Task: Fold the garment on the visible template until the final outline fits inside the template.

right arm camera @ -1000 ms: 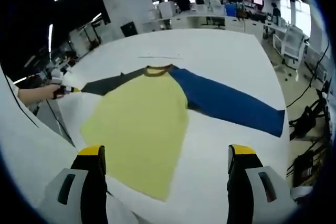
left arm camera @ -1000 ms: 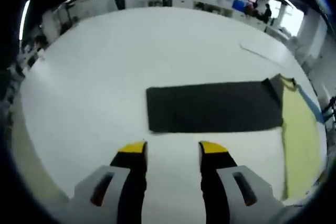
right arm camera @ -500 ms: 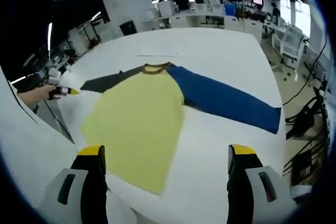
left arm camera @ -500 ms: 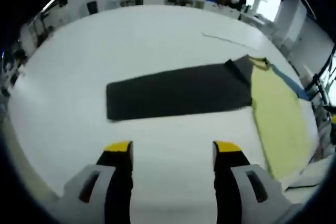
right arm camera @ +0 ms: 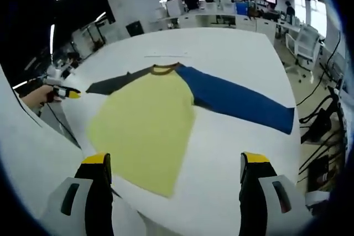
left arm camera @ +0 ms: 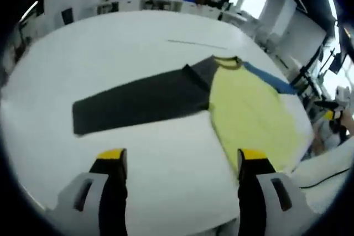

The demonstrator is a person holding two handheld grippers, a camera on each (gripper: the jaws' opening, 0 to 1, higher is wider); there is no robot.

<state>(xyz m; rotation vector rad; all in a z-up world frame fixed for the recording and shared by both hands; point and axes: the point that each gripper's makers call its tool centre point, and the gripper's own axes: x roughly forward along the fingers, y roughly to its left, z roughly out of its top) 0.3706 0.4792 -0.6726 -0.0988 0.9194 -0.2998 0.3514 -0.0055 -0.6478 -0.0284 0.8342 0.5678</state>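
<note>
The garment (right arm camera: pixel 145 122) lies spread flat on the white tabletop (right arm camera: pixel 232 53), yellow body between a dark sleeve (left arm camera: pixel 135 103) and a blue sleeve (right arm camera: pixel 240 106). The left gripper (left arm camera: pixel 180 161) and right gripper (right arm camera: pixel 176 164) hover above it, fingers wide apart and holding nothing.

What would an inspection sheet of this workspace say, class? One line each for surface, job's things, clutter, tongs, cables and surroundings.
Surface: large white table, mostly bare.
Job's things: long-sleeved shirt lying flat and unfolded, yellow body, dark grey sleeve, blue sleeve spread out; no template outline can be made out.
Clutter: a thin line on the table beyond the collar, too small to identify.
Tongs: left tongs open, holding nothing; right tongs open, holding nothing, both short of the shirt.
Cables: black cables hanging off the table's edge.
Surroundings: open office with desks, chairs, ceiling strip lights.
</note>
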